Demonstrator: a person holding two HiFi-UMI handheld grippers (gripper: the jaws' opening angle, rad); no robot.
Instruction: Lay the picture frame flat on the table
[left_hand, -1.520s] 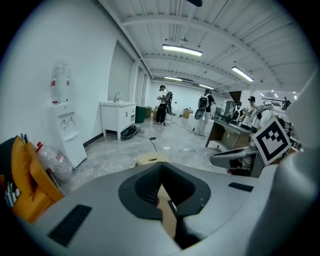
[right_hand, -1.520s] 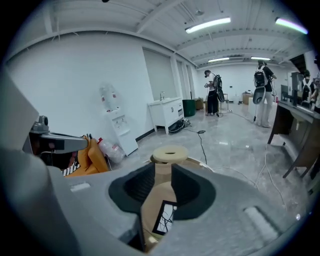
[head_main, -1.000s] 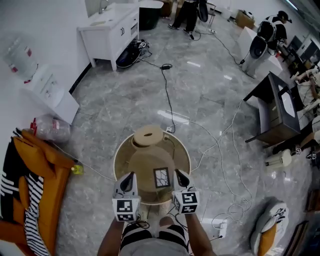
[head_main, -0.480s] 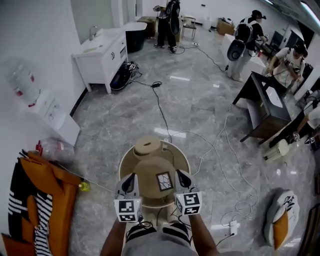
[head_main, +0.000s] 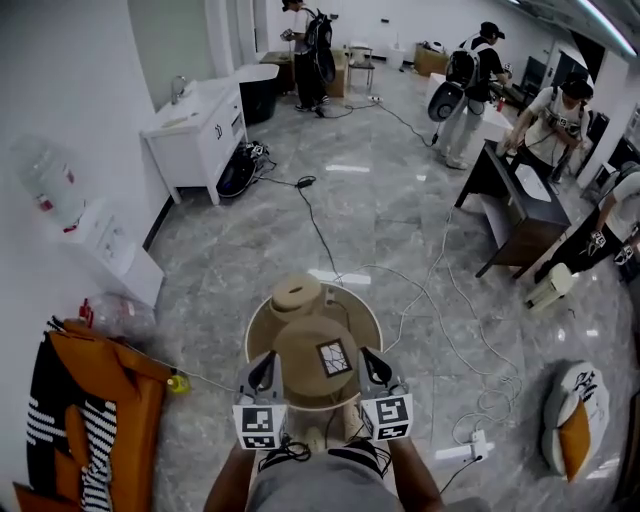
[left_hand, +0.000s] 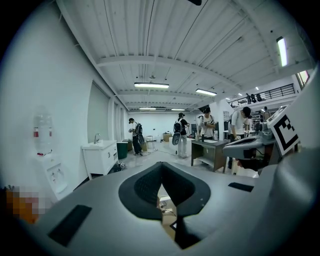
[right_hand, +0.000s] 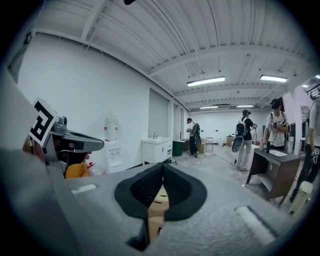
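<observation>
1 picture frame (head_main: 333, 357) lies face-up on the tan round top (head_main: 300, 345), between 2 grippers. Left gripper (head_main: 266, 366) and right gripper (head_main: 368, 362): both jaw pairs closed together, nothing gripped.

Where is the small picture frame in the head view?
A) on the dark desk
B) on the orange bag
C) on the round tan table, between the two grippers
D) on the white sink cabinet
C: the picture frame sits on the round tan table, between the left gripper and the right gripper.
</observation>
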